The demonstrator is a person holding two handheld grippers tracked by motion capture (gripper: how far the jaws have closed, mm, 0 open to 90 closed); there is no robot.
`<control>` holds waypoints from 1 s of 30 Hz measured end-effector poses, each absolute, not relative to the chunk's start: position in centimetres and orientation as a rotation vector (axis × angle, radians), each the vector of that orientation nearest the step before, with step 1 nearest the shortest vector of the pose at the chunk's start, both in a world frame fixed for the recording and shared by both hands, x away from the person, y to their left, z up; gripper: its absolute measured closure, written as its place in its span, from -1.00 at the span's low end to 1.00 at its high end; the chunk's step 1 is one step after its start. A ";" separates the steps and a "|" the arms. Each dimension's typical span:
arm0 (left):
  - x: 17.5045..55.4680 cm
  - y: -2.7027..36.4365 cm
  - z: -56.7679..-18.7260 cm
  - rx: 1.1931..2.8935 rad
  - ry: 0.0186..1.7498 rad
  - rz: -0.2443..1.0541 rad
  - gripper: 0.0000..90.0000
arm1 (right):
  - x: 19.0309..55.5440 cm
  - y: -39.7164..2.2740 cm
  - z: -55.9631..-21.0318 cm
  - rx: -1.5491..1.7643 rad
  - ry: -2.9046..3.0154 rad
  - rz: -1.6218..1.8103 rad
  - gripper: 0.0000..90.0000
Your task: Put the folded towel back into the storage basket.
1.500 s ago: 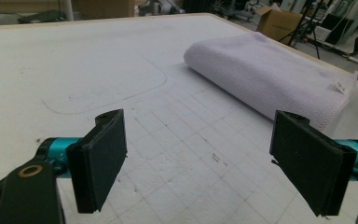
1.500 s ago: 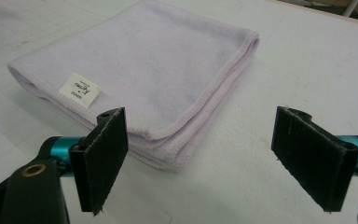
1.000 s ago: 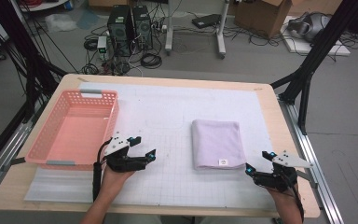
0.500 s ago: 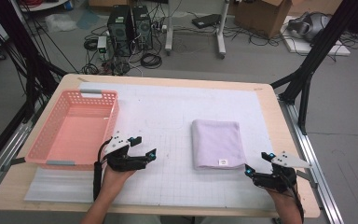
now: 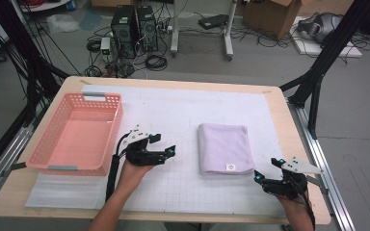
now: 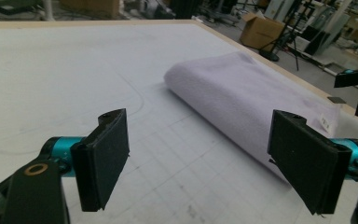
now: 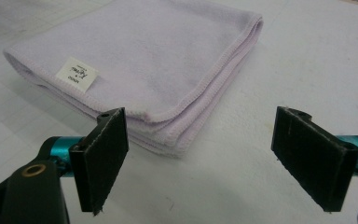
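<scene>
Workshop floor strewn with cables and boxes, wooden desk under a white gridded mat. Lying folded right of centre on the mat, a lilac towel, label facing the near edge. Hovering just left of it, the left tool, jaws spread wide, gripping nothing. Waiting near the towel's near right corner, the right tool, likewise wide open and empty. Sitting at far left, a pink basket.

Small white label on the folded lilac towel, its script perhaps too blurred to read.
</scene>
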State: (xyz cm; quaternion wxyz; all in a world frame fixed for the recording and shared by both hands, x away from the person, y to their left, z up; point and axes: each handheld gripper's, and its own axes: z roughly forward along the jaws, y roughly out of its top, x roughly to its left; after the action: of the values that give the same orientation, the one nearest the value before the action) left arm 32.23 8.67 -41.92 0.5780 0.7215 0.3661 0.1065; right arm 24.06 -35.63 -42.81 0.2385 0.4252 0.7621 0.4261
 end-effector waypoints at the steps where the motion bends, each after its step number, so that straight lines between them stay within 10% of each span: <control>1: 32.5 8.1 -41.9 1.702 0.851 0.235 -0.50 | 24.1 -35.5 -42.8 1.166 2.088 1.170 -0.61; 30: 36.3 -3.0 -44.8 1.873 0.947 0.122 -0.54 | 24.4 -35.0 -43.0 1.144 2.111 1.172 -0.61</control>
State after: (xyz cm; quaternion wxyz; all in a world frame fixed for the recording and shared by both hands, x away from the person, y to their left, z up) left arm 36.35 -2.97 -44.79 0.4966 0.7733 0.3909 0.0504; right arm 24.41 -35.05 -42.97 0.2327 0.4163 0.7686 0.4265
